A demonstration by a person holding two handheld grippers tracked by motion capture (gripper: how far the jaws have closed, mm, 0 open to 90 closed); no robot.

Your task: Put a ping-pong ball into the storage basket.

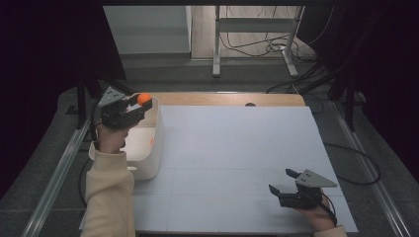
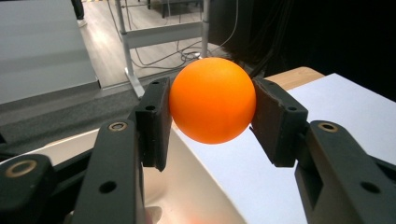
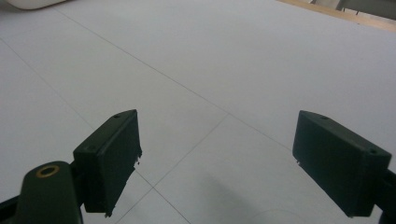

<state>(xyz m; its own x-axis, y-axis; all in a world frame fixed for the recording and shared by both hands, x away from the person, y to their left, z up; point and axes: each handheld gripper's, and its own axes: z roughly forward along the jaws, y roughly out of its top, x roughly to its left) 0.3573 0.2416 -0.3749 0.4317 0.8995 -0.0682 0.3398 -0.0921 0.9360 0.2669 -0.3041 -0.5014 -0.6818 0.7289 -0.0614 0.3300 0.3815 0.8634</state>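
Dim room, dark curtains at both sides, cables and a grey metal frame (image 1: 254, 29) on the floor beyond the far edge. Counter (image 1: 237, 148) is a white sheeted board with faint grid lines, a strip of bare wood along its far edge. At its left edge stands a white rounded plastic bin (image 1: 150, 148), open at the top. Left tongs (image 1: 140, 102) are raised over the bin's far rim, closed on a smooth orange ball (image 2: 212, 99); in the left gripper view the two black pads press its opposite sides at mid-height, ball well clear of the bin wall below. Holding it above the opening looks like either a lift out or a set-up for a drop in; cannot tell which. A faint orange patch shows on the bin's inner wall, possibly a reflection or a second ball, unclear. Right tongs (image 1: 283, 183) sit low at the near right of the counter, well apart from the bin, jaws spread wide with nothing between them, seemingly parked out of the way while the left hand works.
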